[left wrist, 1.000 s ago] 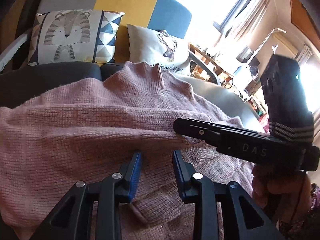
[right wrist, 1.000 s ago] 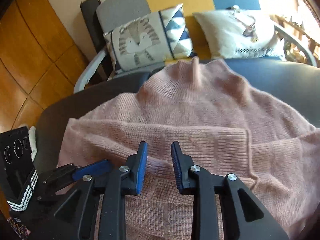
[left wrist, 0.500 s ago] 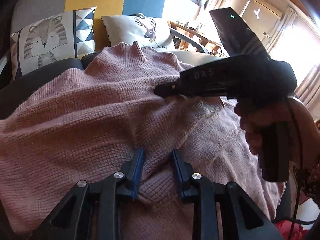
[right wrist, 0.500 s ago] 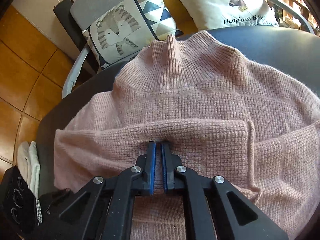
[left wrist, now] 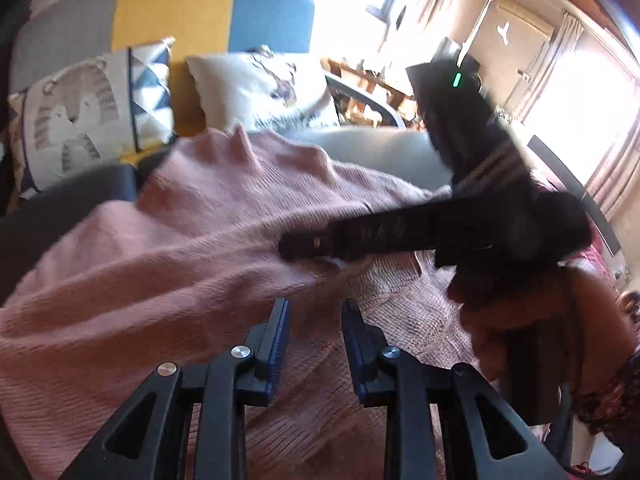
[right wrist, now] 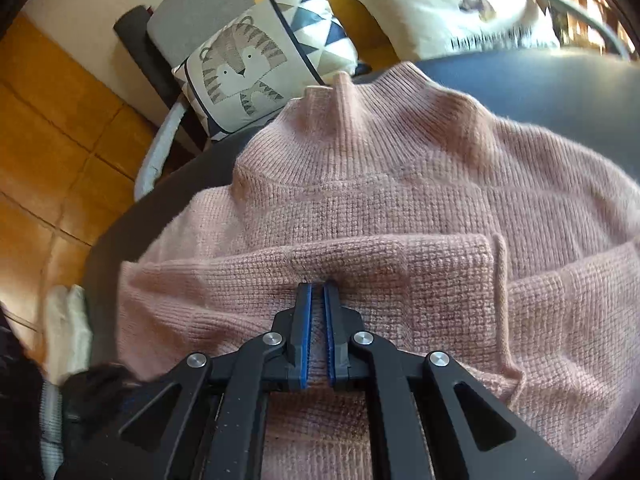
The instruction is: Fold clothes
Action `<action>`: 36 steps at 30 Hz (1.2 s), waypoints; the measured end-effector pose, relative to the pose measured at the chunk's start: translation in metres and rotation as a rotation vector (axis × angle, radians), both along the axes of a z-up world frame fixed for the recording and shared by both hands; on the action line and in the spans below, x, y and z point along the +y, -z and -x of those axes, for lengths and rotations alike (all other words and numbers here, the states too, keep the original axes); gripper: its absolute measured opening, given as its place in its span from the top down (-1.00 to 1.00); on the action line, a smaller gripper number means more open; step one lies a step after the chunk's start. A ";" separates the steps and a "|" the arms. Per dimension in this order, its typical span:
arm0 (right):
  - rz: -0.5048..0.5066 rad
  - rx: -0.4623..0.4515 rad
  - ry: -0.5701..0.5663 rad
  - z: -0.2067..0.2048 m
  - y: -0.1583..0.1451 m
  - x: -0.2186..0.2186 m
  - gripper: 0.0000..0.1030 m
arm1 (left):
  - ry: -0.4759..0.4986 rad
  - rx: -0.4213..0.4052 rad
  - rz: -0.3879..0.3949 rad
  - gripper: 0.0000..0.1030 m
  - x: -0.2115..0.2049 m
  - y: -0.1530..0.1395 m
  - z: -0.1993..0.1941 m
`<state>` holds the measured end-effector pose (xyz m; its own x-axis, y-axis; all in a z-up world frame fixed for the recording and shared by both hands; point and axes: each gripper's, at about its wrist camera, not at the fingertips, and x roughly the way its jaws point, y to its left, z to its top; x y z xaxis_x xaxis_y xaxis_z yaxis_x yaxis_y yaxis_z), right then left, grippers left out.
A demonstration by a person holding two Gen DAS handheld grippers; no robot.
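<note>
Inspector A: Right wrist view: right tool (right wrist: 316, 300) clenched on a fold of the pink sweater (right wrist: 400, 208), pinched between its 2 blue pads.

Inspector B: Left tool (left wrist: 314, 320)?

Inspector A: Released, fingers spread over the knit. Sweater lies across the dark surface (right wrist: 560, 92), collar toward the far edge near the tiger cushion (right wrist: 248, 68).

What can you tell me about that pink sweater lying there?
The pink sweater is a soft, fuzzy knit with a ribbed stand-up collar that points toward the cushions. It lies spread over a dark surface, with one sleeve folded across the body, its end near the middle of the chest. The right tool is shut on a pinch of that folded layer. The left tool hangs open above the knit near the lower edge, gripping nothing.
</note>
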<state>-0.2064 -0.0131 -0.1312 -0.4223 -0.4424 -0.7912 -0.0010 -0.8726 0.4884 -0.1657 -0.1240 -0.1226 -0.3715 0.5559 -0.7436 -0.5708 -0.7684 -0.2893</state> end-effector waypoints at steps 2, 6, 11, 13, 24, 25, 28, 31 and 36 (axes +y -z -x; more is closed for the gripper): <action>-0.045 0.017 -0.023 -0.008 -0.007 0.004 0.90 | 0.015 0.001 0.019 0.48 0.010 0.007 0.001; -0.212 -0.002 -0.090 -0.010 -0.003 -0.002 0.90 | 0.051 -0.031 -0.033 0.46 0.011 0.018 -0.005; -0.136 -0.019 0.000 -0.003 0.017 0.008 0.92 | 0.163 -0.034 -0.023 0.46 0.006 0.019 -0.023; -0.139 -0.017 0.008 -0.002 0.017 0.007 0.93 | 0.171 -0.040 -0.040 0.46 0.000 0.018 -0.029; -0.143 0.044 0.034 -0.007 0.015 0.007 0.93 | -0.135 0.109 -0.049 0.46 -0.055 -0.020 -0.009; -0.147 0.050 0.036 -0.008 0.014 0.007 0.93 | -0.176 0.078 -0.026 0.46 -0.060 -0.012 -0.001; -0.164 0.066 0.040 -0.009 0.014 0.006 0.93 | -0.179 0.089 0.062 0.46 -0.061 -0.001 -0.004; -0.188 0.079 0.036 -0.008 0.013 0.005 0.93 | -0.121 0.151 0.158 0.45 -0.056 0.006 -0.021; -0.226 0.095 0.034 -0.008 0.011 0.000 0.93 | -0.144 0.143 0.088 0.45 -0.073 0.003 -0.027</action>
